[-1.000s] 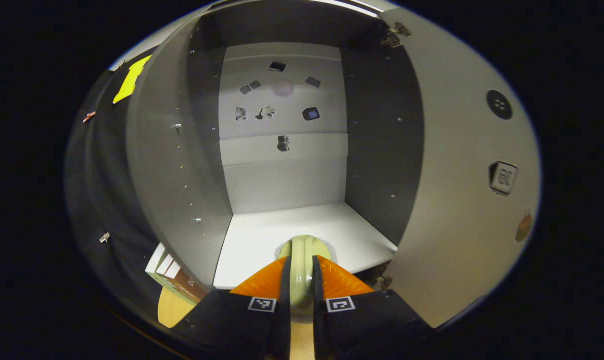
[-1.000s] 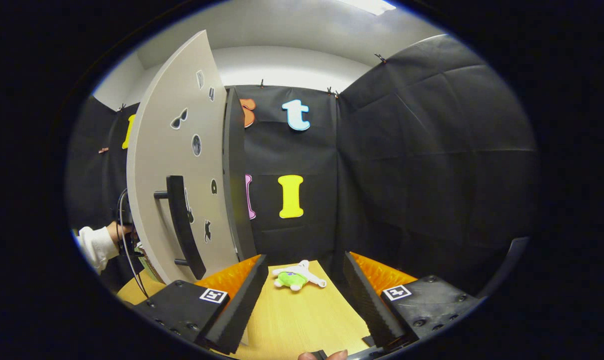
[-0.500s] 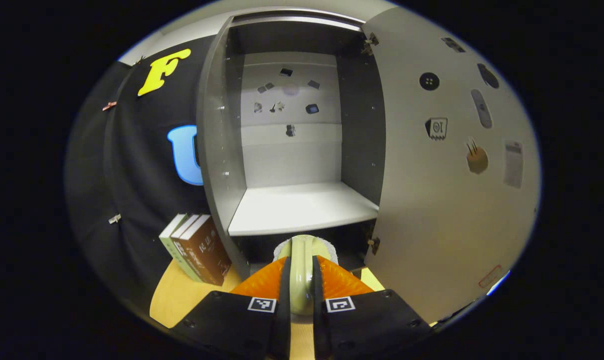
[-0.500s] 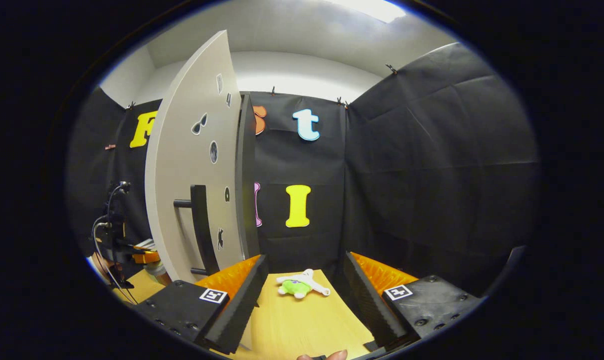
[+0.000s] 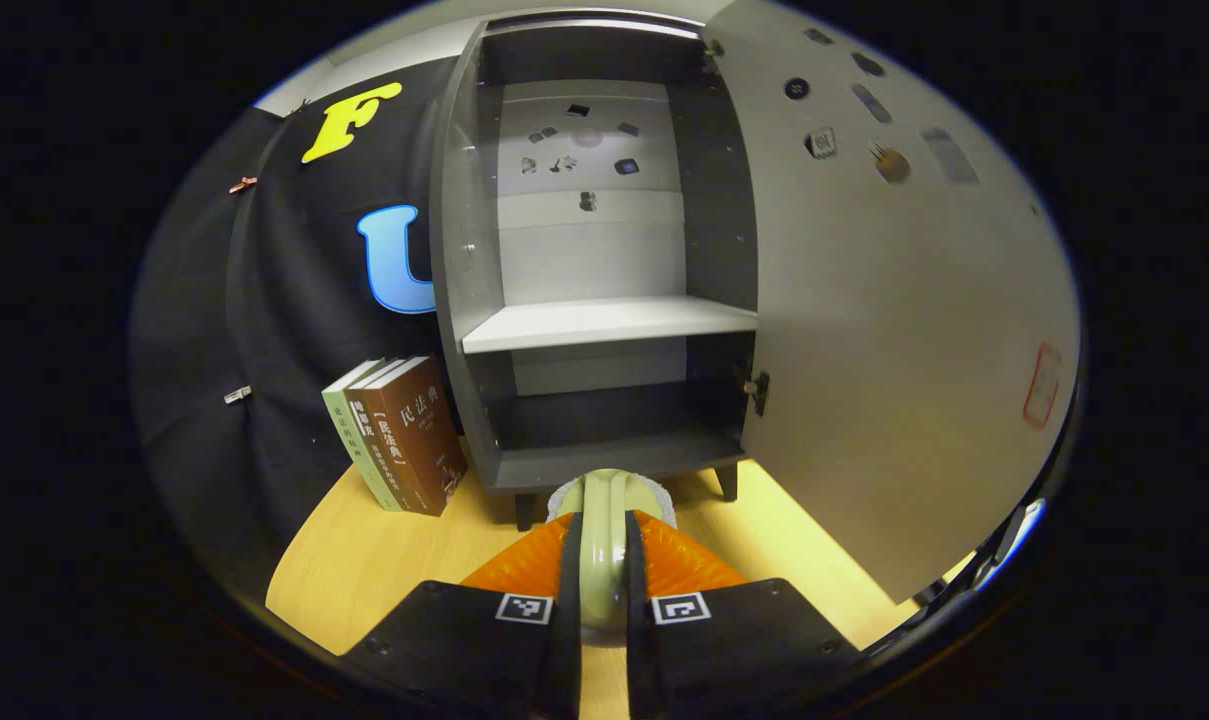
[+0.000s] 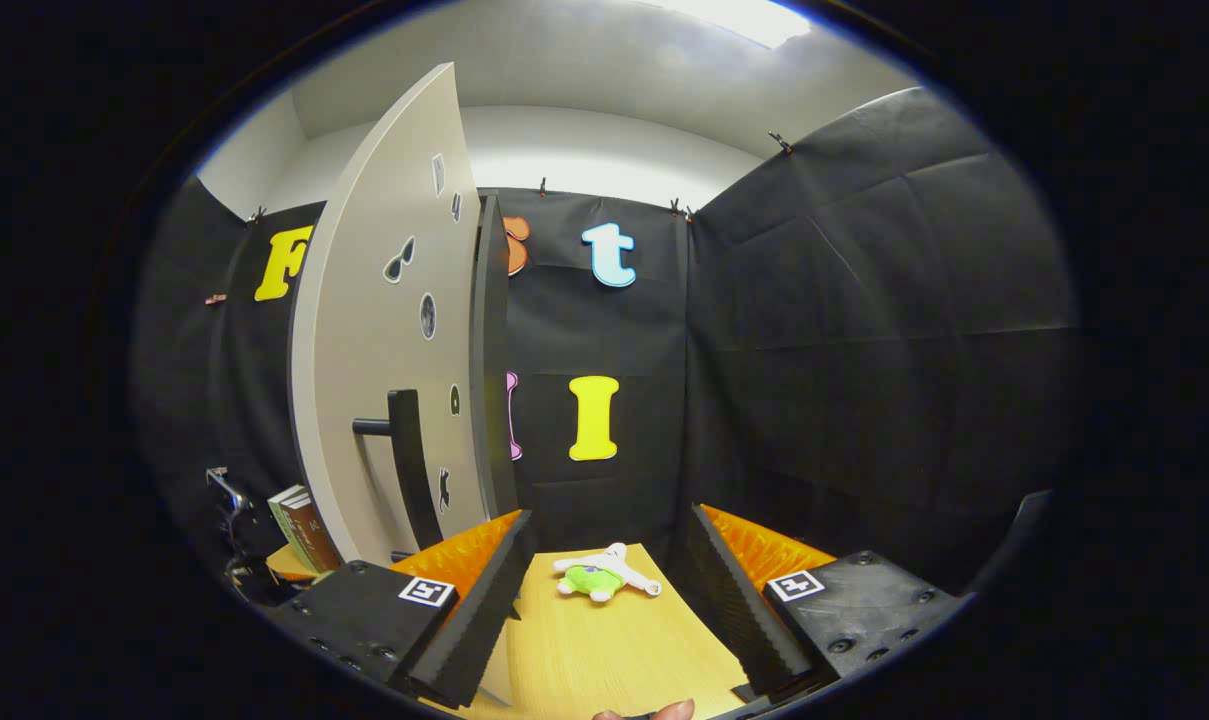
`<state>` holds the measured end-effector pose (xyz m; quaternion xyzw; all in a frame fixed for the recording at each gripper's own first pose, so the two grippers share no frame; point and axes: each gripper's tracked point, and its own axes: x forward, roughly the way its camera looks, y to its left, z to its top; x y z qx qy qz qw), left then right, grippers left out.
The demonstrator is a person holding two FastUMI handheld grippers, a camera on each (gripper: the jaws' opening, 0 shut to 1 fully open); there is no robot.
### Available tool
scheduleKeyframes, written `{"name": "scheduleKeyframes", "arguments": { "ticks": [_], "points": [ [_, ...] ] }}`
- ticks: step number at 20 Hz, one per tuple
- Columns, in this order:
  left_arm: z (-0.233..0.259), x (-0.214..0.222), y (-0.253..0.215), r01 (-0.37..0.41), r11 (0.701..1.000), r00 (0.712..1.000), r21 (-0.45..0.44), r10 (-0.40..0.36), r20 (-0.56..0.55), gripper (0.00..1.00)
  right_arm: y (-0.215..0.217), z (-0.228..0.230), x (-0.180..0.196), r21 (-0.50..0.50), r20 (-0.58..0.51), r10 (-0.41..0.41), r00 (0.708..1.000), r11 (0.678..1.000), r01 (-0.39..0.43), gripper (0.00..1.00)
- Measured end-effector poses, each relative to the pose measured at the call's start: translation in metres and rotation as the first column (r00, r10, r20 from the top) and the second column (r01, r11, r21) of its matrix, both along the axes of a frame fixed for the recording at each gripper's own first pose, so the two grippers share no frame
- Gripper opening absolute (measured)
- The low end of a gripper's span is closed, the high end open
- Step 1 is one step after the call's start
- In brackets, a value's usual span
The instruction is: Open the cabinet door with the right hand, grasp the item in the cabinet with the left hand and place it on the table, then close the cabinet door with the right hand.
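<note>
Two fingers of the left gripper clamped the pale green item, held above the table just in front of the cabinet. We judged the set-down best done low and slow on bare wood before releasing. The right gripper stood unclenched and empty. Beyond it, the door hung open, its handle near.

Colours and patterns noted

Cabinet: grey walls, white shelf; its door is light grey with small dark stickers and a black handle. Held item: pale green. Table: light wood grain. Books, left: brown and green spines. Plush toy, far: green and white.
</note>
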<state>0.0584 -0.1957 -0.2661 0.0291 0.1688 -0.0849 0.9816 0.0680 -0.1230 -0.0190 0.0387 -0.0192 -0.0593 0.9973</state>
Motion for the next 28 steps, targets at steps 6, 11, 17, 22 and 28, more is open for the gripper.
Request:
{"name": "scheduleKeyframes", "arguments": {
  "ticks": [6,11,17,22,28],
  "points": [
    [-0.076,-0.026,-0.028,0.023,0.999,0.998,0.026,-0.022,-0.06,0.22,0.001,0.001,0.002,-0.042,0.011,0.005,1.0,0.999,-0.005,0.98],
    [-0.147,-0.047,-0.038,0.033,0.999,0.986,0.039,-0.026,-0.163,0.22,0.0,0.005,0.005,-0.056,0.021,0.022,1.0,0.998,-0.021,0.97],
    [-0.195,-0.061,-0.044,0.039,0.999,0.976,0.018,-0.034,-0.216,0.22,-0.001,-0.001,0.011,-0.05,-0.005,0.037,0.999,0.998,-0.037,0.97],
    [-0.206,-0.066,-0.048,0.061,0.998,0.971,0.027,-0.053,-0.232,0.24,0.002,-0.001,0.01,-0.057,-0.008,0.052,0.999,0.997,-0.052,0.97],
    [-0.203,-0.073,-0.056,0.082,0.996,0.965,-0.018,-0.084,-0.248,0.82,0.002,-0.001,0.007,-0.052,-0.006,0.054,0.999,0.997,-0.054,0.97]
  ]
}}
